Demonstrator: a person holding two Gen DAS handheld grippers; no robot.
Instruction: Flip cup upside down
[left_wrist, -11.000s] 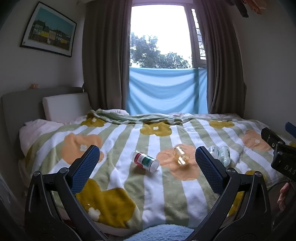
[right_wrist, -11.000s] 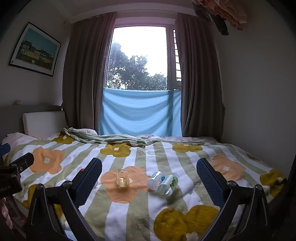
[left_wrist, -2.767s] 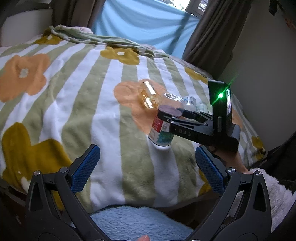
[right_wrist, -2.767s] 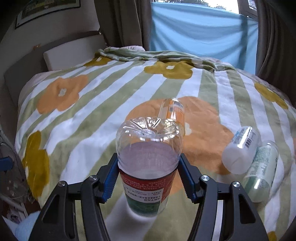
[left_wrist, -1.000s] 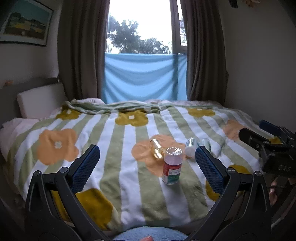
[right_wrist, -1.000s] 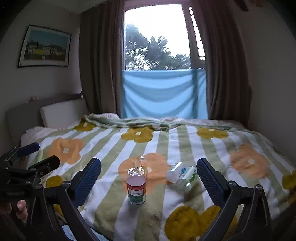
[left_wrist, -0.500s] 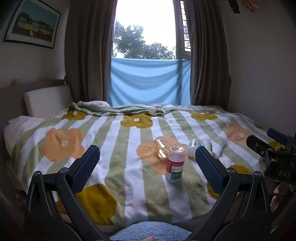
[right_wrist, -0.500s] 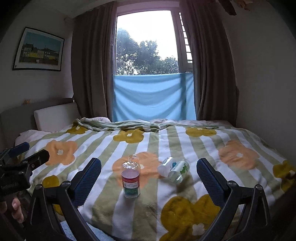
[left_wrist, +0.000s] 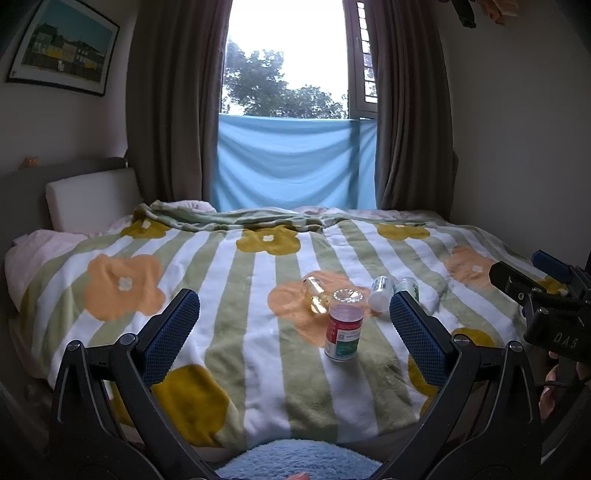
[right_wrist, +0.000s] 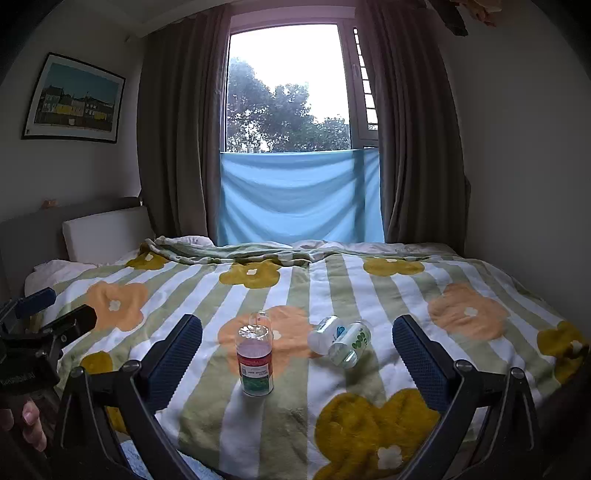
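Your left tongs (left_wrist: 293, 325) and right tongs (right_wrist: 297, 349) both hang spread apart and empty, well back from the bed (right_wrist: 424, 295), because the cup (right_wrist: 255, 360) stands mouth-down on the blanket just ahead between them, apparently flipped and needing no hold.
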